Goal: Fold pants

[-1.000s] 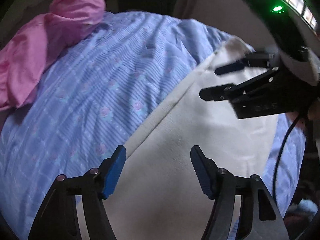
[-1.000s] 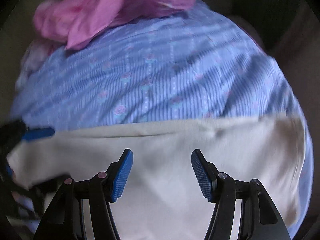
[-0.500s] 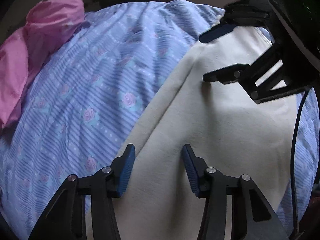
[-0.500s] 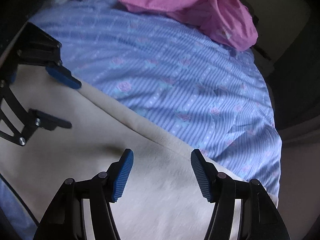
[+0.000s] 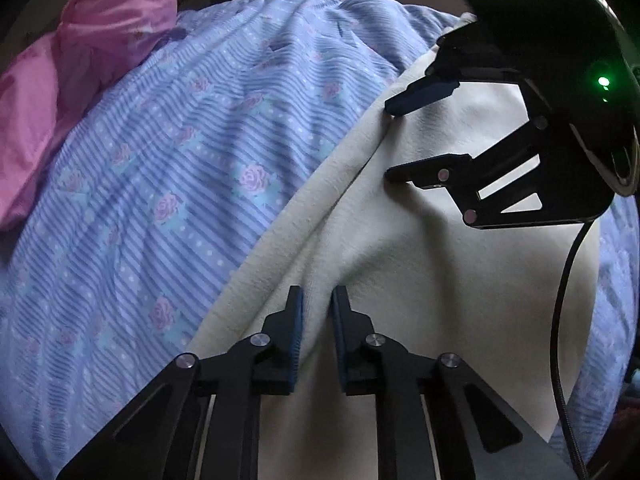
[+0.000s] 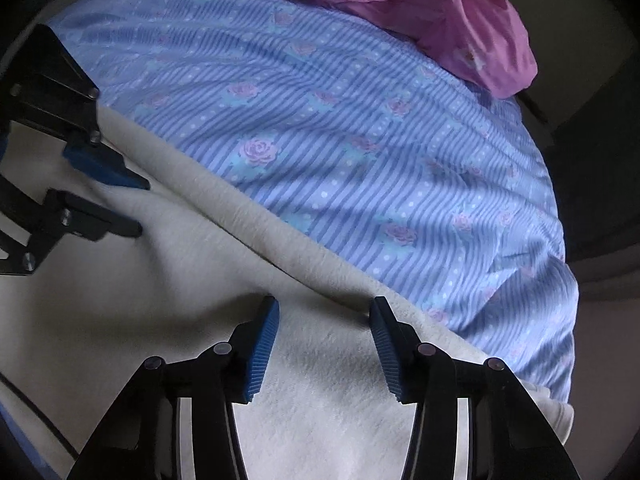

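left claw just closed, pinching a ridge of the cream pants (on a striped bedspread).

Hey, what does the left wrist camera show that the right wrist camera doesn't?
Only the left wrist view: the left gripper pinching a ridge of the cream pants, and a black cable.
Only the right wrist view: the right gripper, jaws apart over the pants' edge.
Both: pants, blue floral sheet, pink cloth.

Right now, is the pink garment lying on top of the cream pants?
No, the pink garment sits far off on the blue bedspread, apart from the cream pants.
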`<action>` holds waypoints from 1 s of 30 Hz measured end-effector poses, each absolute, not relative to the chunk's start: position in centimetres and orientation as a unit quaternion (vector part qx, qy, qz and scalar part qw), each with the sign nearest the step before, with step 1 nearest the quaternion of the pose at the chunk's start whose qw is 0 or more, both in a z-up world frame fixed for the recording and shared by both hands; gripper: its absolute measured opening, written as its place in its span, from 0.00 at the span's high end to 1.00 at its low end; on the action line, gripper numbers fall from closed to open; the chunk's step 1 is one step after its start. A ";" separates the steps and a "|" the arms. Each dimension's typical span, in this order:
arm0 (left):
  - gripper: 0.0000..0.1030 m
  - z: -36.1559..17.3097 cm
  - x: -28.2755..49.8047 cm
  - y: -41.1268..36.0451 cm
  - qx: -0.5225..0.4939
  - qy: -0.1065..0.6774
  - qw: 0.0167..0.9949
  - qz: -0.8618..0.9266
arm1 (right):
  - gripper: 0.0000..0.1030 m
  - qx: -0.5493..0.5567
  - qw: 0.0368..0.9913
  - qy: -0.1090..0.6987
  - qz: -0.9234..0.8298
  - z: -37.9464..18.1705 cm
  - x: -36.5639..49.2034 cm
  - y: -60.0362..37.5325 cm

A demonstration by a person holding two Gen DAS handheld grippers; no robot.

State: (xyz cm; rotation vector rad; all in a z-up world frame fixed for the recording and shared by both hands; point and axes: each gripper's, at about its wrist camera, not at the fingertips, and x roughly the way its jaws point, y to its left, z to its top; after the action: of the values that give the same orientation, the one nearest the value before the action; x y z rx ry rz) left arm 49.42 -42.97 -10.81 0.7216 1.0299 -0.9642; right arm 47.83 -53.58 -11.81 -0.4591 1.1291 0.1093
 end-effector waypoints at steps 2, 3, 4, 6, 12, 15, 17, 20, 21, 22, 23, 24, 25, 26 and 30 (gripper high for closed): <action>0.87 -10.4 49.0 -42.9 0.328 0.459 0.705 -0.431 | 0.53 -0.217 0.821 0.526 0.051 -11.8 47.6 -53.5; 0.87 -10.3 48.9 -43.0 0.332 0.456 0.707 -0.427 | 0.53 -0.216 0.821 0.526 0.052 -11.8 47.5 -53.6; 0.88 -10.2 48.7 -43.1 0.330 0.458 0.708 -0.425 | 0.53 -0.207 0.822 0.527 0.052 -11.7 47.5 -53.8; 0.89 -9.9 48.2 -43.4 0.339 0.451 0.712 -0.418 | 0.69 -0.203 0.822 0.530 0.050 -11.7 47.5 -53.8; 0.89 -8.3 47.0 -43.2 0.358 0.419 0.722 -0.418 | 0.93 -0.252 0.814 0.522 0.022 -11.8 46.8 -52.4; 0.89 -7.3 47.8 -42.6 0.337 0.419 0.732 -0.418 | 0.98 -0.249 0.825 0.506 0.006 -10.5 46.3 -52.9; 0.94 -7.0 48.5 -42.6 0.333 0.415 0.744 -0.405 | 0.99 -0.246 0.836 0.490 -0.027 -9.1 46.6 -54.0; 0.94 -7.2 49.4 -43.0 0.332 0.415 0.753 -0.388 | 0.99 -0.212 0.833 0.508 -0.059 -8.7 48.0 -56.1; 0.94 -7.3 49.4 -43.3 0.337 0.410 0.756 -0.384 | 0.99 -0.217 0.833 0.505 -0.066 -8.9 48.1 -56.3; 0.94 -7.5 49.3 -43.4 0.338 0.410 0.754 -0.386 | 0.98 -0.213 0.839 0.496 -0.069 -8.8 47.9 -56.6; 0.94 -7.8 49.1 -43.4 0.342 0.410 0.750 -0.391 | 0.97 -0.195 0.847 0.490 -0.057 -8.6 47.5 -56.8; 0.94 -8.2 49.2 -43.3 0.348 0.409 0.749 -0.389 | 0.97 -0.178 0.853 0.489 -0.035 -8.4 47.2 -56.9; 0.94 -8.5 49.3 -43.3 0.348 0.413 0.747 -0.387 | 0.95 -0.166 0.857 0.487 -0.014 -8.3 46.7 -57.1; 0.94 -8.7 49.6 -43.3 0.341 0.420 0.748 -0.385 | 0.88 -0.178 0.854 0.488 -0.010 -8.5 46.4 -56.9; 0.94 -9.0 49.4 -43.6 0.343 0.417 0.751 -0.381 | 0.68 -0.227 0.840 0.492 -0.021 -9.9 46.4 -56.2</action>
State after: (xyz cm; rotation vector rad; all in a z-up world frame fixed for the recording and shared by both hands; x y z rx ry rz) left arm 49.37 -43.59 -8.96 0.7501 0.9114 -0.8314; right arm 46.40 -56.15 -9.88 -0.4801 1.0393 -0.0445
